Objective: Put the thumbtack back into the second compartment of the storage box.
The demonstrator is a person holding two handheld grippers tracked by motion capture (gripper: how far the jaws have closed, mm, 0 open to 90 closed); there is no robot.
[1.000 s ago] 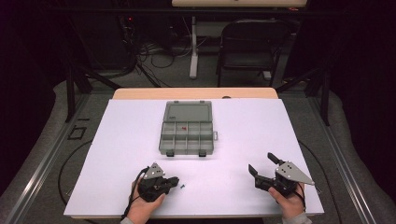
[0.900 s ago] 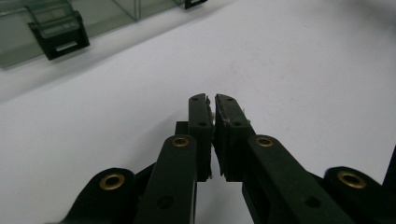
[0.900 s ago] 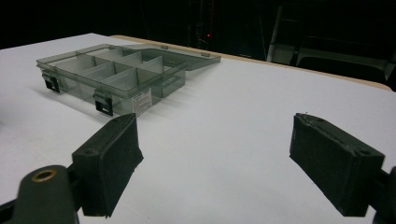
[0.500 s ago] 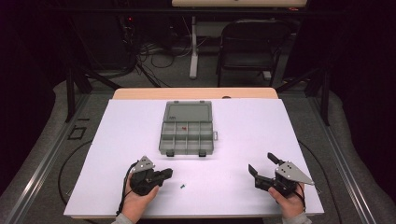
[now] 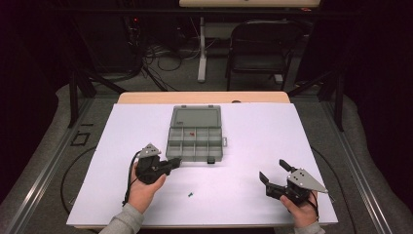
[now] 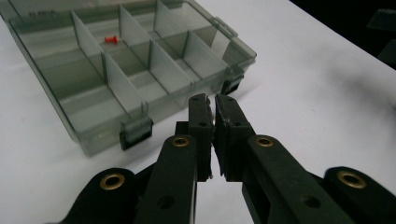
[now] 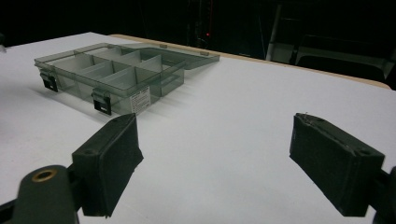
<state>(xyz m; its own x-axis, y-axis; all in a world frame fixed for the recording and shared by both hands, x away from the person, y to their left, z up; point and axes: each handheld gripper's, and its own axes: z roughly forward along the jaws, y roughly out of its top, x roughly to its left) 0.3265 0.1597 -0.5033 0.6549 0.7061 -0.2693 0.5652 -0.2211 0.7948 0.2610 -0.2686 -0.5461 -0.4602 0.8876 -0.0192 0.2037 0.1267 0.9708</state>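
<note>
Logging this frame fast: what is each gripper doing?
Left gripper: closed; whether it pinches anything cannot be told.
Right gripper: open, empty.

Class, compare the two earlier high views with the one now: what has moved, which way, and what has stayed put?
The left gripper moved away from the person, up to the near edge of the open box, its jaws closed with nothing seen between them. It left the small green piece behind on the table. The right gripper, jaws open, the box and the red piece inside it stayed put.
</note>
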